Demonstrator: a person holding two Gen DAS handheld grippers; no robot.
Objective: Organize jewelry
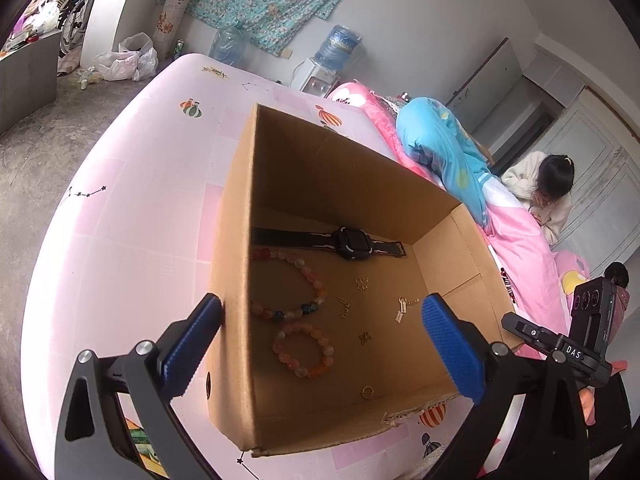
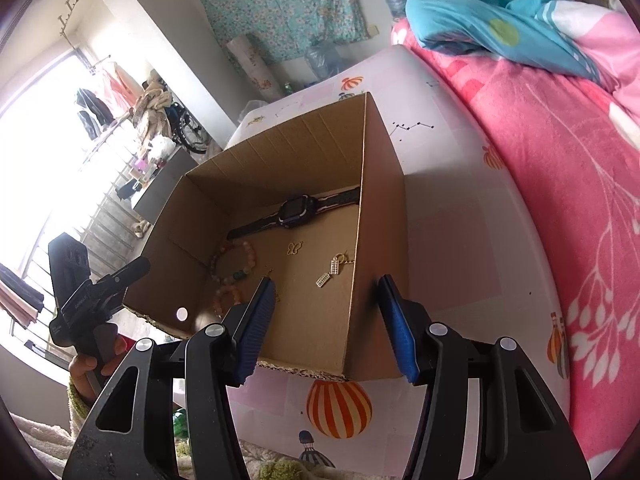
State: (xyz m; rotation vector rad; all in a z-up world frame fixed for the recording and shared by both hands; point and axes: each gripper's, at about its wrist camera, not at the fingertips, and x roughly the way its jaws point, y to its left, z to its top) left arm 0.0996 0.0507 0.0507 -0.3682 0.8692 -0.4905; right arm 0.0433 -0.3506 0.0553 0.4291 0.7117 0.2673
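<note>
An open cardboard box [image 1: 236, 216] [image 2: 382, 216] stands on the pink bed sheet. On its floor lie a black watch [image 1: 354, 242] [image 2: 296, 208], a multicoloured bead bracelet [image 1: 310, 276], a smaller pink bead bracelet [image 1: 328, 350], a gold butterfly charm [image 1: 362, 283] [image 2: 295, 247], an abacus charm [image 1: 401, 312] [image 2: 330, 274] and a small ring [image 1: 367, 391]. My left gripper [image 1: 320, 344] is open wide and straddles the box's left wall, touching nothing. My right gripper [image 2: 328, 328] is open; the box's right wall runs between its blue pads [image 2: 400, 328] without contact.
A pink quilt [image 2: 540, 168] and a blue blanket [image 1: 440, 140] are heaped along the bed beyond the box. A person [image 1: 552, 188] sits by the bed's far side. A water dispenser [image 1: 320, 76] stands at the bed's end. The bed edge drops to grey floor [image 1: 36, 168].
</note>
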